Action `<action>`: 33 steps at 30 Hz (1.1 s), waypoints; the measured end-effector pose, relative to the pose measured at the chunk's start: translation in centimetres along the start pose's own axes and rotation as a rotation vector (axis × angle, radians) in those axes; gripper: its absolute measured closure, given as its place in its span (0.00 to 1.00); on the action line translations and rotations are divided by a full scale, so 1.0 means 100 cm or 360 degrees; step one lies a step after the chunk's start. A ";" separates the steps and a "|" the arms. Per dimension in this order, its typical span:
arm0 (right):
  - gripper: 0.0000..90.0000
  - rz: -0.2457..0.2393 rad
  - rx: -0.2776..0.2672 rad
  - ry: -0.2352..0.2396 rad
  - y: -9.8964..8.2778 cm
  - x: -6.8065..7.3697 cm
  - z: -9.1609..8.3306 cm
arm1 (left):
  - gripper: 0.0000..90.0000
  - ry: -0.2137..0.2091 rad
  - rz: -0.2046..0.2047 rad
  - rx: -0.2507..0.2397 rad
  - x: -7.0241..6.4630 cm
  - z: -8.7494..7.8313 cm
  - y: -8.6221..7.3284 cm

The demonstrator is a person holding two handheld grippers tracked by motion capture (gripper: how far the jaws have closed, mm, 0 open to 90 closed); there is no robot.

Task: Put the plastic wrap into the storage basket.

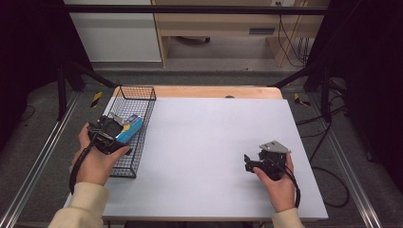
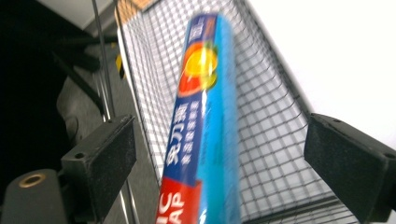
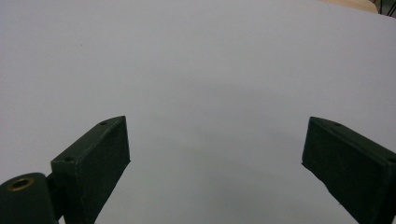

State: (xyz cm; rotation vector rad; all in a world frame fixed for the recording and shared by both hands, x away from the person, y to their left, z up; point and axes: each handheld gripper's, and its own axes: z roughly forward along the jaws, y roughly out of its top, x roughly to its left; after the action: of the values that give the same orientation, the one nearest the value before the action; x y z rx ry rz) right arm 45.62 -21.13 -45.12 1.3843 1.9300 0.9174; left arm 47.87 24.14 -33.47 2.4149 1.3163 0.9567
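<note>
We see the left gripper (image 1: 115, 129) held over the near half of a black wire basket (image 1: 142, 121) that stands along the left edge of the white table (image 1: 214, 142). In the left gripper view its jaws stand wide apart, and a blue box of plastic wrap (image 2: 205, 126) lies between them without either pad touching it: we note a clear gap on both sides. The box is long and narrow, blue with a red end panel and a round orange-and-yellow picture toward its far end; its print is partly blurred, and we read only the letters on the red panel as part of "wrap". It lies lengthwise in the basket, with the mesh floor and the mesh walls visible around it. In the high view the box (image 1: 130, 127) shows as a blue patch just beside the left gripper, inside the basket's wire walls. Whether the box rests flat on the mesh or leans against a wall, we cannot tell. The right gripper (image 1: 248, 163) is held low above the bare table on the right side, well apart from the basket. In the right gripper view its jaws are also spread wide, with only the white table surface (image 3: 210, 70) between them and nothing gripped.
</note>
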 end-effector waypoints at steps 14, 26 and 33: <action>0.07 -0.0035 -0.0055 -0.0023 0.004 -0.001 -0.007 | 0.06 -0.0247 0.0056 -0.0445 -0.027 -0.018 0.019; 0.05 -0.0177 -0.0166 0.0055 0.000 -0.004 -0.019 | 0.05 -0.0733 0.0170 -0.0966 -0.087 0.022 0.024; 0.06 -0.0154 -0.0245 -0.0007 -0.018 -0.008 -0.037 | 0.06 -0.0921 0.0190 -0.1094 -0.116 0.049 -0.004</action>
State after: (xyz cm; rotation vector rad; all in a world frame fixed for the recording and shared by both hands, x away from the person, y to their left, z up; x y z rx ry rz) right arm 42.00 -23.01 -44.30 1.1934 1.8639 0.9934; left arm 46.31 15.43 -42.49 1.9971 0.5254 0.5333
